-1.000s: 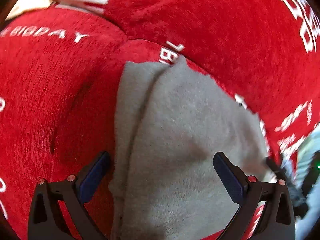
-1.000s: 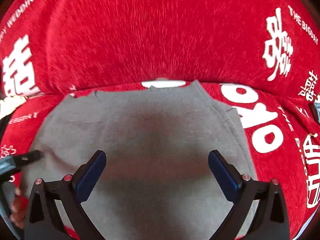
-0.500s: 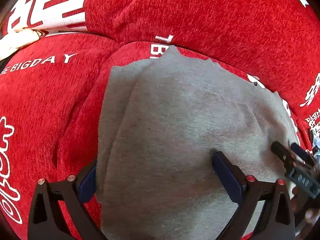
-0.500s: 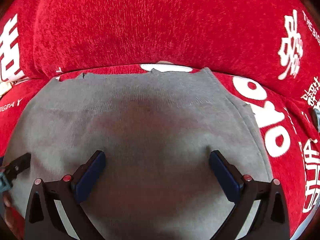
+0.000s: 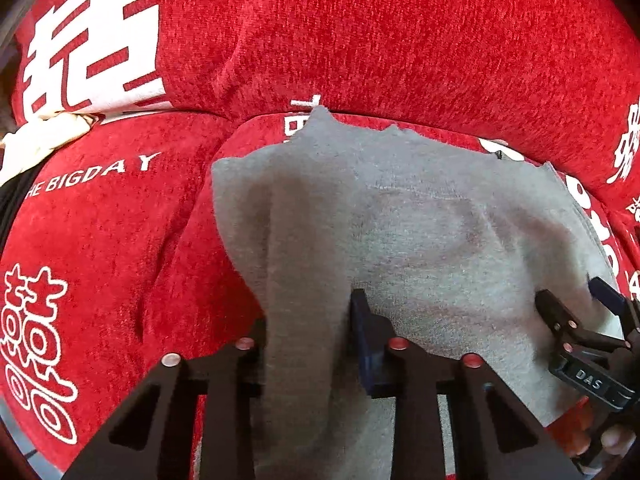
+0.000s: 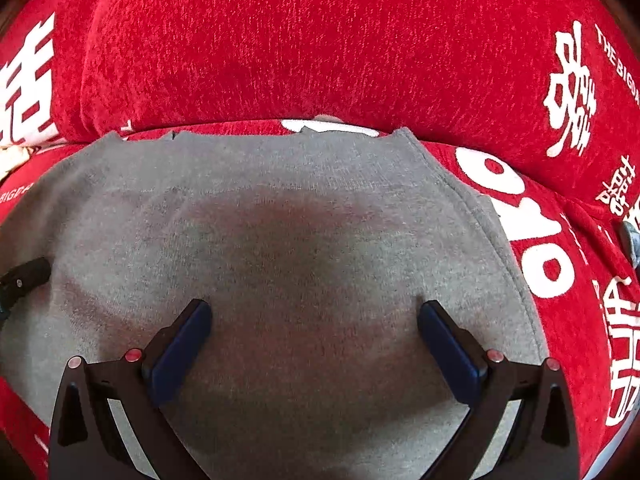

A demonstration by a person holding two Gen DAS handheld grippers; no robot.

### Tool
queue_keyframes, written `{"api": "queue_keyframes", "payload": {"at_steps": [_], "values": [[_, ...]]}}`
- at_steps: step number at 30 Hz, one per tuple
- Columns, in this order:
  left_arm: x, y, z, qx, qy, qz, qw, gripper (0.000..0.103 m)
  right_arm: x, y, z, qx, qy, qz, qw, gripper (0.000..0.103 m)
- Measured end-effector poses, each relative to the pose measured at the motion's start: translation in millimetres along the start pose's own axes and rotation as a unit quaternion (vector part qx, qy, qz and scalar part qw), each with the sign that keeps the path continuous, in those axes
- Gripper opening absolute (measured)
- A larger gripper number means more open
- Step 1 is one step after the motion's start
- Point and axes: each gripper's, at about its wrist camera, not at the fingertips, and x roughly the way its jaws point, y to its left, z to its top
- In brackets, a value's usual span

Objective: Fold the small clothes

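A grey fleece garment (image 5: 420,232) lies on a red sofa seat. My left gripper (image 5: 308,320) is shut on the garment's left edge, a raised fold of grey cloth pinched between the jaws. In the right wrist view the garment (image 6: 304,232) fills the middle, and my right gripper (image 6: 314,320) is open, its blue pads resting on the cloth near the front edge. The right gripper also shows at the right of the left wrist view (image 5: 576,312). A left gripper finger (image 6: 24,276) shows at the left edge of the right wrist view.
The red sofa cover (image 5: 104,240) has white lettering. The sofa backrest (image 6: 320,48) rises just behind the garment. A pale cloth strip (image 5: 40,140) lies in the seam at far left. A small metal piece (image 6: 632,240) sits on the seat at right.
My left gripper has closed from wide open onto the garment's left edge, bunching a fold. Both grippers have moved forward over the cloth. The right gripper stays open.
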Motion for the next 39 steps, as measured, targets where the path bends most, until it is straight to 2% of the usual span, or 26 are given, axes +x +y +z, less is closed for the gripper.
{"api": "queue_keyframes", "payload": {"at_steps": [5, 8, 11, 15, 16, 17, 22, 29, 33, 36, 39], "values": [[-0.8, -8.2, 0.2, 0.006, 0.006, 0.024, 0.9997, 0.026, -8.5, -8.0, -6.1, 0.001, -0.003, -0.007, 1.000, 0.103], [-4.2, -13.3, 3.0, 0.006, 0.013, 0.036, 0.9993, 0.024, -5.1, -13.7, -5.5, -0.010, 0.014, 0.018, 1.000, 0.103], [-13.7, -17.9, 7.1, 0.005, 0.015, 0.040, 0.9991, 0.024, -15.1, -25.3, -3.3, 0.012, 0.007, 0.029, 0.999, 0.103], [-24.0, -34.3, 11.1, 0.006, 0.024, 0.052, 0.9983, 0.023, -32.5, -58.7, -7.2, 0.029, -0.016, 0.031, 0.999, 0.103], [-26.1, -42.3, 13.5, 0.006, 0.028, 0.060, 0.9978, 0.023, -34.8, -78.5, -10.0, 0.038, -0.015, 0.026, 0.999, 0.103], [-27.6, -49.6, 15.2, 0.009, 0.032, 0.069, 0.9971, 0.023, -34.8, -78.5, -10.0, 0.038, -0.015, 0.026, 0.999, 0.103], [-41.8, -109.9, 24.4, 0.050, 0.037, 0.098, 0.9933, 0.021, -38.8, -128.0, -21.9, 0.059, -0.018, 0.027, 0.998, 0.103], [-56.2, -216.0, 37.9, 0.095, 0.044, 0.071, 0.9920, 0.020, -50.3, -197.5, -44.8, 0.116, -0.042, 0.039, 0.992, 0.103], [-40.2, -291.3, 32.9, 0.136, 0.055, 0.055, 0.9876, 0.019, -48.9, -216.1, -53.3, 0.135, -0.045, 0.043, 0.989, 0.103], [-19.9, -331.0, 24.7, 0.158, 0.068, 0.048, 0.9840, 0.014, -43.9, -230.8, -62.2, 0.149, -0.041, 0.046, 0.987, 0.103], [14.2, -359.6, 7.6, 0.176, 0.085, 0.073, 0.9779, 0.013, -36.3, -243.2, -71.8, 0.162, -0.031, 0.049, 0.985, 0.103]]}}
